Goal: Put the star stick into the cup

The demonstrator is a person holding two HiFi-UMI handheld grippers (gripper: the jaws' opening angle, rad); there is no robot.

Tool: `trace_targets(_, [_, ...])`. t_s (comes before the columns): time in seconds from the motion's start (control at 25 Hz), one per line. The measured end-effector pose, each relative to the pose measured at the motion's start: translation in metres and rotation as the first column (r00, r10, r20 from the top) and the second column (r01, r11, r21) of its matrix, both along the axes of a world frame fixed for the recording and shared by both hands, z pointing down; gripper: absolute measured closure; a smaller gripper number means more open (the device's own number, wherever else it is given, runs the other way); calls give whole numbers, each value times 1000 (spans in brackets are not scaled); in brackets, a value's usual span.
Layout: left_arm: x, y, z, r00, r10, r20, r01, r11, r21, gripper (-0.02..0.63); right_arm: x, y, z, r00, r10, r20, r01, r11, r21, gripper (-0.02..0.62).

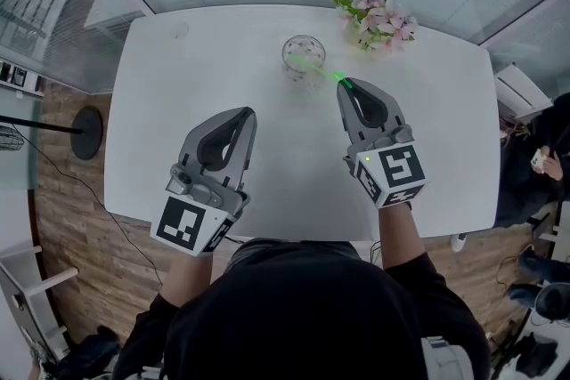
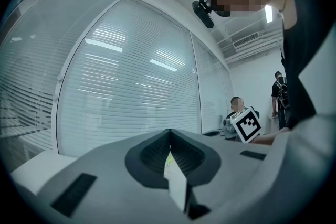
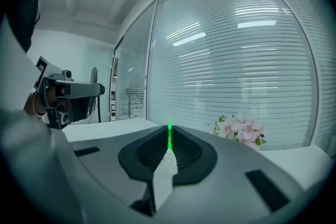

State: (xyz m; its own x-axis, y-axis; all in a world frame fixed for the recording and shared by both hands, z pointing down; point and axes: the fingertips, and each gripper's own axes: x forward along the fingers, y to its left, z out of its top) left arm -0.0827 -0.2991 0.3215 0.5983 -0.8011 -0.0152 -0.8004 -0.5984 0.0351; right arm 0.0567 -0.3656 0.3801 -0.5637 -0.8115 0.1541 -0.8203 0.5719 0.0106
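The right gripper (image 1: pixel 344 85) has its jaws nearly closed, with only a narrow gap, and in this gap they pinch the thin green stick (image 1: pixel 335 76). In the right gripper view the stick (image 3: pixel 169 136) stands up from between the jaw tips, straight and bright. In the head view it runs from the tips toward 10 o'clock, and its far end lies over the mouth of the glass cup (image 1: pixel 322 53). Whether this end is already inside the cup or only above it, I cannot tell. The star itself cannot be made out.

The cup stands on the white table (image 1: pixel 178 102), at 11 o'clock from the right gripper. A small bunch of pink flowers (image 1: pixel 378 13) is at 2 o'clock from the cup, near it but not touching.

The left gripper (image 1: pixel 247 114) is at 7 o'clock from the cup, well apart from it. Its jaws are pressed together and hold nothing; the left gripper view shows the two tips meeting.
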Motion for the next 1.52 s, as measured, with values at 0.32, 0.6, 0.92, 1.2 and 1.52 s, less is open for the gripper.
trace_targets(0.32, [-5, -1, -2, 1000, -12, -13, 11, 1000, -7, 592, -7, -7, 5, 1000, -5, -12, 4, 1000, -19, 572])
trace_targets(0.6, [-8, 0, 0, 1000, -17, -10, 16, 1000, -12, 592, -5, -15, -1, 1000, -1, -16, 0, 1000, -11, 571])
trace_targets(0.92, [-13, -1, 3, 1000, -23, 0, 23, 1000, -14, 594, 10, -20, 2, 999, 32, -9, -32, 999, -32, 568])
trace_targets(1.2, [-9, -1, 0, 1000, -14, -1, 14, 1000, -12, 594, 17, -20, 7, 999, 50, -7, -51, 998, -42, 565])
trace_targets(1.52, [-7, 0, 5, 1000, -8, 4, 8, 1000, -20, 594, 24, -18, 15, 997, 68, -21, -69, 996, -56, 561])
